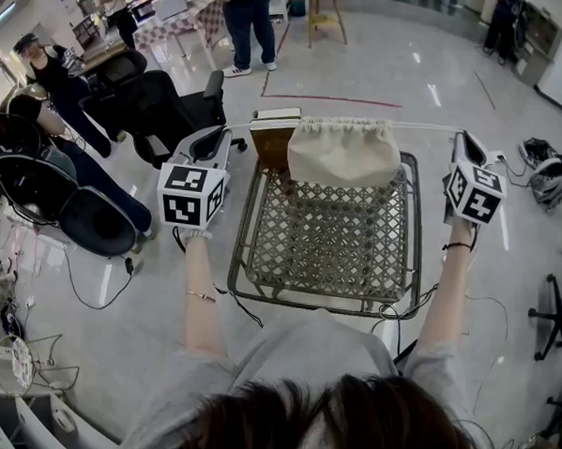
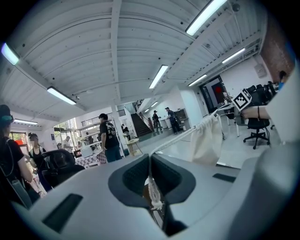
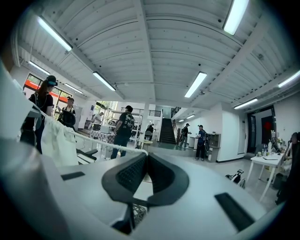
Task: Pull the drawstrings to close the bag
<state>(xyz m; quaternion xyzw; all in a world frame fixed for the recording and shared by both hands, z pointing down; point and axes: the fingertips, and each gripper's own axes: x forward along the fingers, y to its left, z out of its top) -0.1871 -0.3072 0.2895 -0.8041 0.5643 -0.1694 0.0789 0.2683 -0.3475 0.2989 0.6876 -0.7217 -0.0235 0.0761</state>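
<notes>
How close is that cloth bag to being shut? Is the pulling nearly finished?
Nearly done, it seems. Done: the bag has its mouth bunched tight. In hand: the left gripper and right gripper are each shut on a drawstring, stretched taut to either side. Left: perhaps a last tug, then letting go over the wire rack.

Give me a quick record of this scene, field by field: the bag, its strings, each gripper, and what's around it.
bag: cream cloth drawstring bag, hanging from its cords, mouth gathered shut
left drawstring: white, taut, runs to the left gripper
right drawstring: white, taut, runs to the right gripper
left gripper: shut on the left drawstring
right gripper: shut on the right drawstring
below bag: wire-mesh tray
beside bag: brown box
</notes>
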